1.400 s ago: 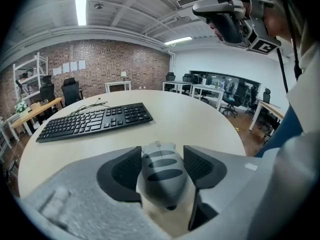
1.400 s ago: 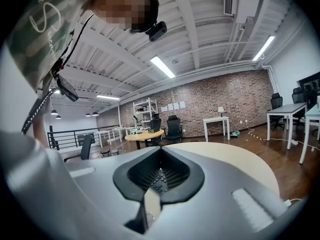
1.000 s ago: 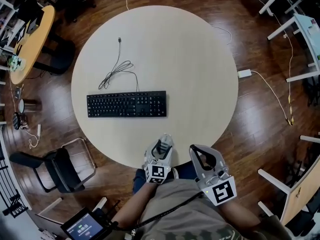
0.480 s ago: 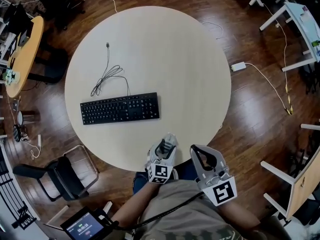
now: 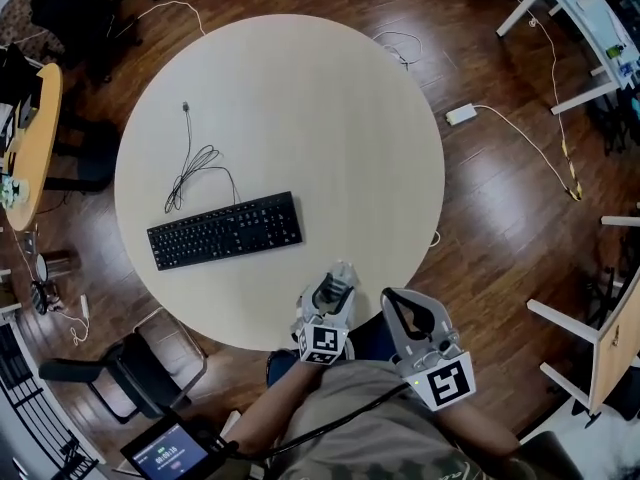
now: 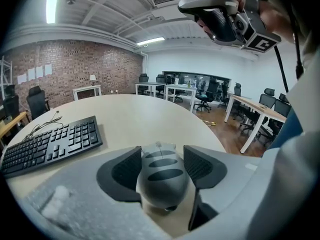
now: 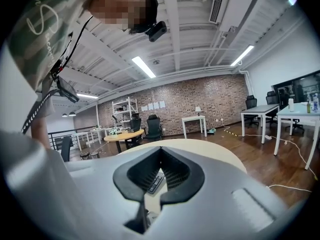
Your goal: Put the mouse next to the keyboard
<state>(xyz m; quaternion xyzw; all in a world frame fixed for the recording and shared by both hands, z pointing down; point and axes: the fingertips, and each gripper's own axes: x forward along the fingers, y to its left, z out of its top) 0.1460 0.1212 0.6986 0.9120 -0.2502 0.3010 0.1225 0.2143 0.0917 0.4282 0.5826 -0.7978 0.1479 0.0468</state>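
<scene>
A grey mouse [image 5: 326, 295] [image 6: 162, 171] sits between the jaws of my left gripper [image 5: 337, 276] [image 6: 162, 154], which is shut on it above the near edge of the round beige table [image 5: 330, 128]. The black keyboard [image 5: 225, 230] [image 6: 50, 144] lies on the table to the left of the mouse and a little farther away, slightly slanted. Its black cable [image 5: 195, 163] curls behind it. My right gripper [image 5: 405, 313] [image 7: 161, 149] hangs just off the table's near right edge, with its jaw tips touching and nothing between them.
Dark wooden floor surrounds the table. A black chair [image 5: 150, 368] stands at the lower left, and a wooden table [image 5: 25, 118] at the far left. A white power adapter [image 5: 461, 114] with cords lies on the floor to the right. White desks [image 5: 570, 8] stand at the top right.
The head view has swung, so the table and keyboard have drifted left in the picture. Both grippers stay close to my body, and the left one still holds the mouse.
</scene>
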